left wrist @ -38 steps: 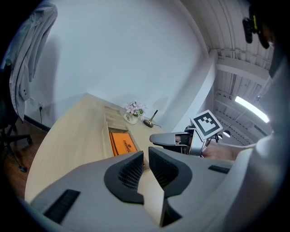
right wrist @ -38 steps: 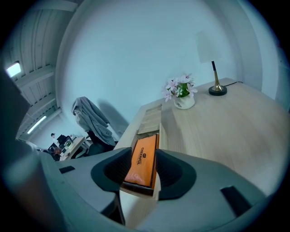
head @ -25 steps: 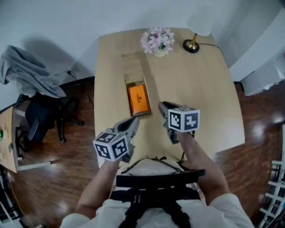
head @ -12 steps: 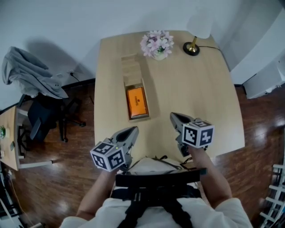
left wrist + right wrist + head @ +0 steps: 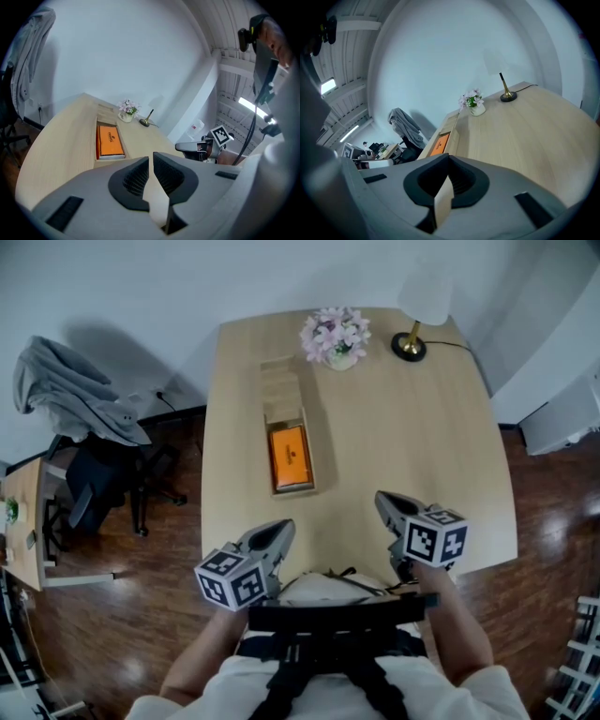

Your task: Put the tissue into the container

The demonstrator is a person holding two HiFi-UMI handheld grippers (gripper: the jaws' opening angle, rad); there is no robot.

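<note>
Orange flat tissue pack (image 5: pixel 292 455) lies inside the long open wooden container (image 5: pixel 284 390), in its near half, so we judge the placing done. That would explain why neither tool carries anything.

Left tool (image 5: pixel 280 530): jaws narrowed to a thin slit, nothing between them. Right tool (image 5: pixel 382 501): jaws fully together, empty.

Both are held low at the near edge of the pale wooden surface (image 5: pixel 412 437), close to the body, well apart from the container, with their noses pointing forward.
</note>
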